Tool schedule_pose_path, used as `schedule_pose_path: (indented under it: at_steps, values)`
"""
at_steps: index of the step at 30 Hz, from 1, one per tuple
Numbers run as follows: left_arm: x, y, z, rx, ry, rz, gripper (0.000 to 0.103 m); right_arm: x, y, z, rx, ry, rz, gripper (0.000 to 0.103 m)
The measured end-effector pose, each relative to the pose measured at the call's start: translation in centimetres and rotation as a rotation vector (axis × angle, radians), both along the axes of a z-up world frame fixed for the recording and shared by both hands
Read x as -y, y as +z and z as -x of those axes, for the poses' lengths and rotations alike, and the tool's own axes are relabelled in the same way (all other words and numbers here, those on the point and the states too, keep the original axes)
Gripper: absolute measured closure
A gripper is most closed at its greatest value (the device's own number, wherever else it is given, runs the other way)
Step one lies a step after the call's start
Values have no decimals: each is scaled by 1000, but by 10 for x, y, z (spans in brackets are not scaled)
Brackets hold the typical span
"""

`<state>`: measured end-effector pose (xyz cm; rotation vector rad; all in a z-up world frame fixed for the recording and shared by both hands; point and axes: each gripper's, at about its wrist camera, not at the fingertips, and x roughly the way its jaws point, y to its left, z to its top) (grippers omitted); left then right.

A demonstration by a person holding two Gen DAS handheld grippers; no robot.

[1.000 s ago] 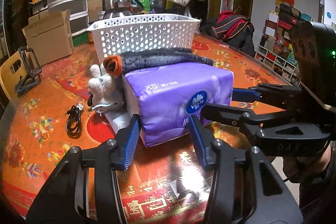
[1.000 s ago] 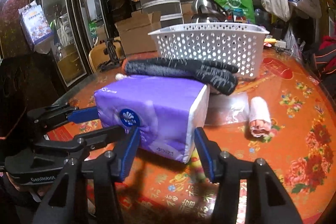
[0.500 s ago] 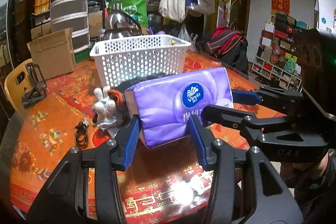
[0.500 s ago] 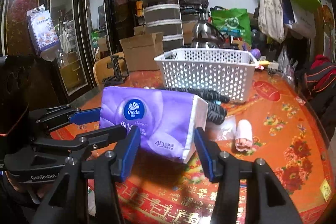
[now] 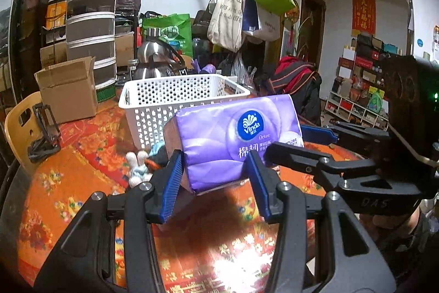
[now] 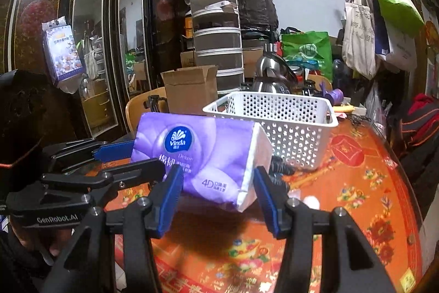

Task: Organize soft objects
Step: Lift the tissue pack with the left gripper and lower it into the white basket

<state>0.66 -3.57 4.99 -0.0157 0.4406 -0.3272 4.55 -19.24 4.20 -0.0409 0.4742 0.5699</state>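
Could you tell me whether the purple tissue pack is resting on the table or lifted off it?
Lifted: the tissue pack hangs above its shadow on the table, clamped between both tongs.

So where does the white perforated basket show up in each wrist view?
Left wrist: white basket sits left of centre, behind the purple tissue pack.
Right wrist: the basket sits right of centre, behind and right of the pack.
Shared landmark: the steel kettle just behind the basket.

Both grippers' jaws clamp the tissue pack (image 5: 236, 139) aloft.
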Motion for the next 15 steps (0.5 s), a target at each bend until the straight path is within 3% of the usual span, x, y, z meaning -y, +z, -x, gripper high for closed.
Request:
schedule_pose_path:
  at_steps: [6, 15]
  values:
    - [-6, 14, -31, -1, -22, 18, 58, 2, 10, -24, -6, 19, -10, 50]
    - [-18, 50, -117, -37, -40, 59, 58, 7, 31, -92, -59, 52, -56, 50]
